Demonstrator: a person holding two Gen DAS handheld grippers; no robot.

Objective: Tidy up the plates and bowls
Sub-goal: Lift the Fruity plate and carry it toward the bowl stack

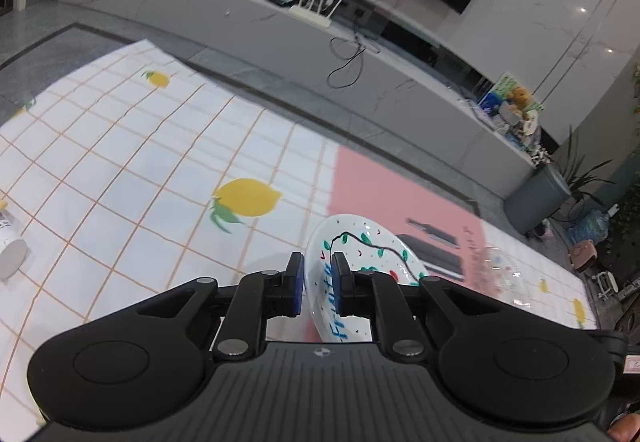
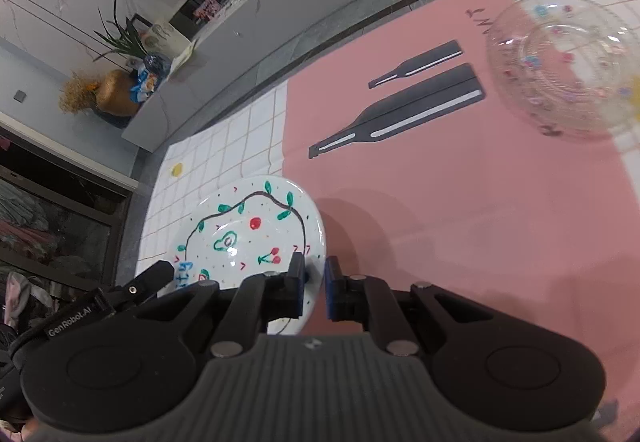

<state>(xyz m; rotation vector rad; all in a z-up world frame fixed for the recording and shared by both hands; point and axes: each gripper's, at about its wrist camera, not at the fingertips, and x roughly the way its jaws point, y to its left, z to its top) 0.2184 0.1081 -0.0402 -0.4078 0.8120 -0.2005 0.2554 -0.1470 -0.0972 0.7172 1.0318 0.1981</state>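
Observation:
A white plate (image 1: 372, 254) painted with a vine, cherries and blue lettering hangs tilted above the mat, held from two sides. My left gripper (image 1: 318, 266) is shut on its lettered rim, blue pads pressing both faces. In the right wrist view the same plate (image 2: 248, 230) lies face up to the camera, and my right gripper (image 2: 315, 272) is shut on its near right rim. The left gripper's fingers (image 2: 158, 274) show at the plate's lower left. A clear glass bowl (image 2: 560, 65) with small coloured dots sits on the mat to the right, also seen as the glass bowl (image 1: 500, 274).
A checked mat with lemons (image 1: 160, 169) and a pink mat with printed black bottles (image 2: 400, 113) cover the floor. A white container (image 1: 10, 250) lies at the far left. A grey TV cabinet (image 1: 280, 41) with a router and cables runs behind.

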